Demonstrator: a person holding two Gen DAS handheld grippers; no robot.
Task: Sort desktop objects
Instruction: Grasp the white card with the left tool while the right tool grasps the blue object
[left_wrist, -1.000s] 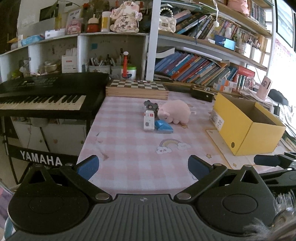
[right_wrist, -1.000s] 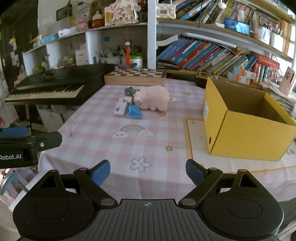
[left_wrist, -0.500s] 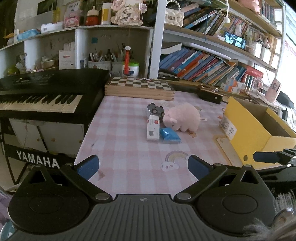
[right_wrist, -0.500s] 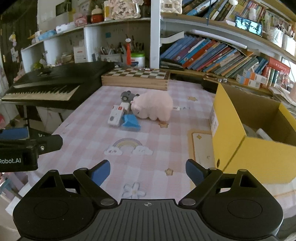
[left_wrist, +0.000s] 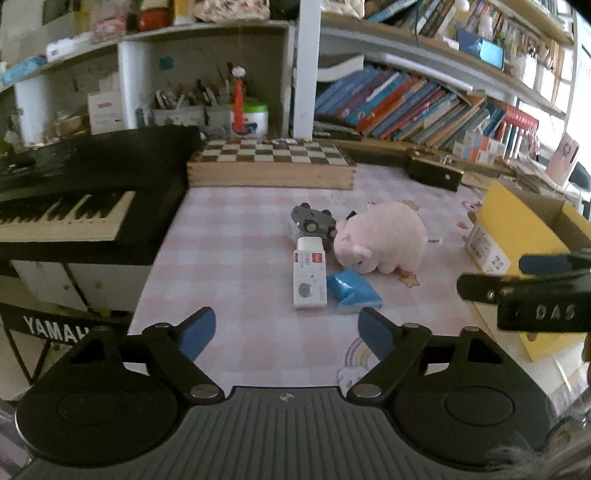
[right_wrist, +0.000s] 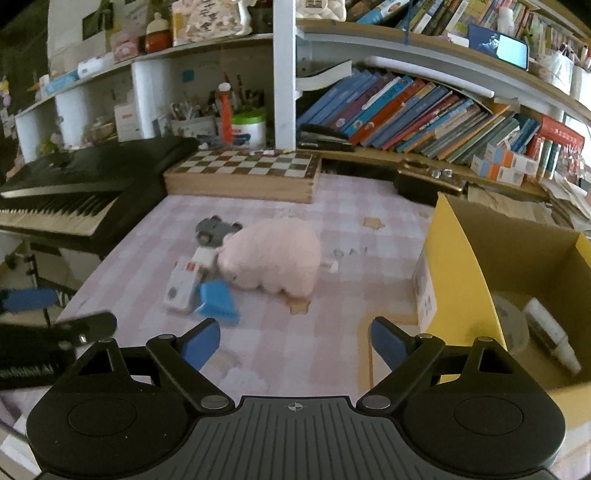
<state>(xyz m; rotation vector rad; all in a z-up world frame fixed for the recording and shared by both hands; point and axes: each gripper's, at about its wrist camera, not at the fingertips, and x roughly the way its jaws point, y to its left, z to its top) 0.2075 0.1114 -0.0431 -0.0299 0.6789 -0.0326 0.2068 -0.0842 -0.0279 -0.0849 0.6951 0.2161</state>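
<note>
- The step in hand appeared to be the approach: both tools were over the near part of the desk (left_wrist: 229, 258), and nothing had been picked up yet.
- The left hand-held gripper (left_wrist: 286, 330) was empty; its jaws were closing, but nothing lay between them.
- The right hand-held gripper (right_wrist: 293, 341) was released, with its jaws wide apart and only the checked cloth showing between them.
- The things to sort lay together in the middle of the desk: a pink plush pig (left_wrist: 382, 238), a white eraser box (left_wrist: 309, 275) just beside its snout, a blue packet (left_wrist: 352, 290) touching the box on the right side, and a small grey toy (left_wrist: 312, 221) behind the box.
- The yellow box (right_wrist: 465, 273) stood open at the right edge of the desk, well apart from this group; a white tube (right_wrist: 550, 334) already lay inside it, so it was probably the place for the sorted things.
- The next move probably called for one hand-held gripper to go forward to the group and choose one thing.
- The white eraser box and the blue packet were the nearest to the left hand-held gripper. Because they touched each other, the jaws would need to come around only one of them.
- The pig was soft and wide, so it would need a wide opening.
</note>
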